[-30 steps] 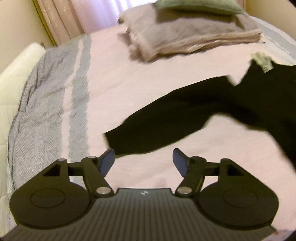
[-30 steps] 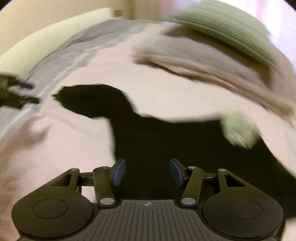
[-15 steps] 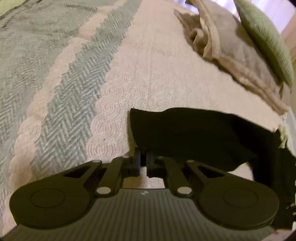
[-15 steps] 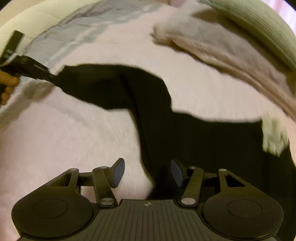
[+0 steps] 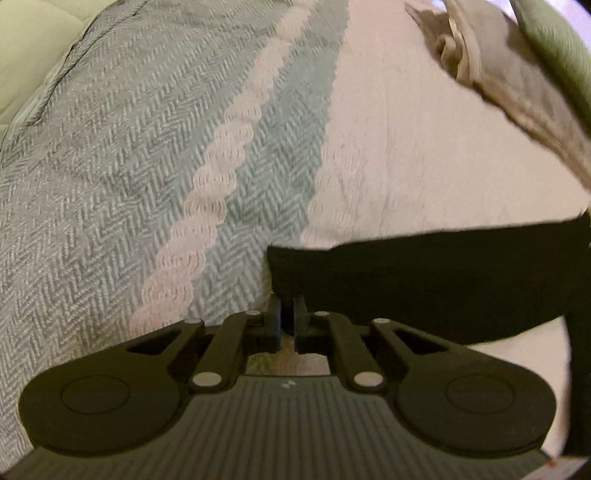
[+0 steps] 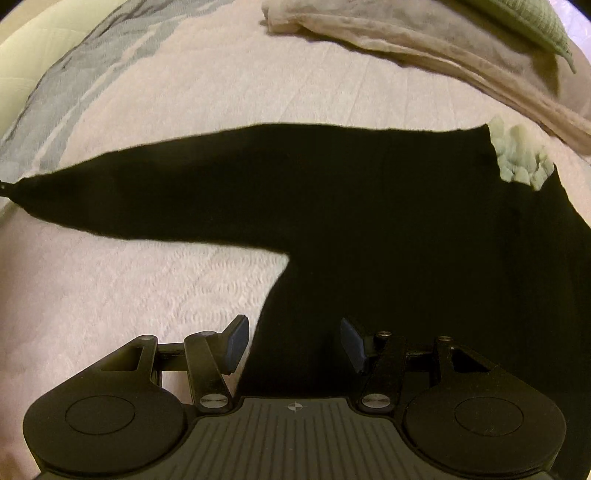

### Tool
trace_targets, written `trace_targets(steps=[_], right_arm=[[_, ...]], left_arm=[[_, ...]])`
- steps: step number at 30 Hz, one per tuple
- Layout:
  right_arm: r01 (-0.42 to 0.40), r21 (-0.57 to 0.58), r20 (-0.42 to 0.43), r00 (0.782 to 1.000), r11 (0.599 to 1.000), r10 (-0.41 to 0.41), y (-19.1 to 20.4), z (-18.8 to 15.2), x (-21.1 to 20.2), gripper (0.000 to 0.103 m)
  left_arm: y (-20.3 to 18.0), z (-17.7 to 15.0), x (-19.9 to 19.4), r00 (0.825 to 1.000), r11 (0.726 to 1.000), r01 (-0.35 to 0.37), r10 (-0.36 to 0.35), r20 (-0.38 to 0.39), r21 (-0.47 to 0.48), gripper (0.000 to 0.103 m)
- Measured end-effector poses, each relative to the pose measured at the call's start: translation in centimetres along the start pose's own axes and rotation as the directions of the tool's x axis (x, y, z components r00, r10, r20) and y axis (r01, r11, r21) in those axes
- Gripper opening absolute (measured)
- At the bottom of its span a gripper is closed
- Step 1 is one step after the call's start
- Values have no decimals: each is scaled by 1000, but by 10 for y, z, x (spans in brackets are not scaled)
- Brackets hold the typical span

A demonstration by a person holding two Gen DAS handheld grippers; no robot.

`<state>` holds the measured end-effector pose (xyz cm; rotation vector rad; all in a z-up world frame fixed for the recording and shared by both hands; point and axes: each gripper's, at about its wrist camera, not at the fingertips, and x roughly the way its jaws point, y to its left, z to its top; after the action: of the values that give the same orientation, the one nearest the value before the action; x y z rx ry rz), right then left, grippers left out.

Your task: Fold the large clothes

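Black garment [image 6: 369, 221] spread flat on pink bedspread [image 6: 129, 295], sleeve stretched out to the side. Left gripper [image 5: 287, 318] pinching sleeve cuff. Right gripper [image 6: 293, 341] spread wide above garment's body. Beyond garment: folded beige blanket [image 6: 424, 40], green pillow [image 6: 524, 18].

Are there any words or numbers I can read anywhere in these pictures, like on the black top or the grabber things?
None: no readable words or numbers in either view.
Left gripper: only a tiny pale mark on its ribbed body, too small to read.
Right gripper: a small crosshair symbol on its body, no letters.
Black garment: plain; its pale green neck trim shows no tag text.
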<state>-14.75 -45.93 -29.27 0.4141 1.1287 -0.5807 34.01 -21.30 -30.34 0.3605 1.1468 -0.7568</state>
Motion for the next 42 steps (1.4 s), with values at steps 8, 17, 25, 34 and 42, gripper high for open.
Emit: trace_targets(steps=[8, 17, 25, 34, 42], right_arm=[[52, 137, -82, 996, 989, -41, -44, -37, -15, 52], [170, 343, -92, 985, 924, -148, -115, -103, -111, 53], [191, 438, -6, 978, 879, -209, -199, -149, -215, 76], [79, 387, 20, 995, 919, -94, -288, -206, -259, 80], [-32, 399, 21, 999, 916, 26, -304, -236, -281, 80]], left_arm=[[1, -8, -31, 995, 996, -91, 90, 49, 20, 14], [-91, -30, -107, 997, 990, 3, -14, 76, 143, 29], [-234, -72, -183, 990, 970, 100, -118, 72, 221, 58], [-365, -175, -231, 995, 974, 54, -71, 70, 220, 78], [-432, -212, -258, 996, 969, 78, -87, 28, 233, 88]])
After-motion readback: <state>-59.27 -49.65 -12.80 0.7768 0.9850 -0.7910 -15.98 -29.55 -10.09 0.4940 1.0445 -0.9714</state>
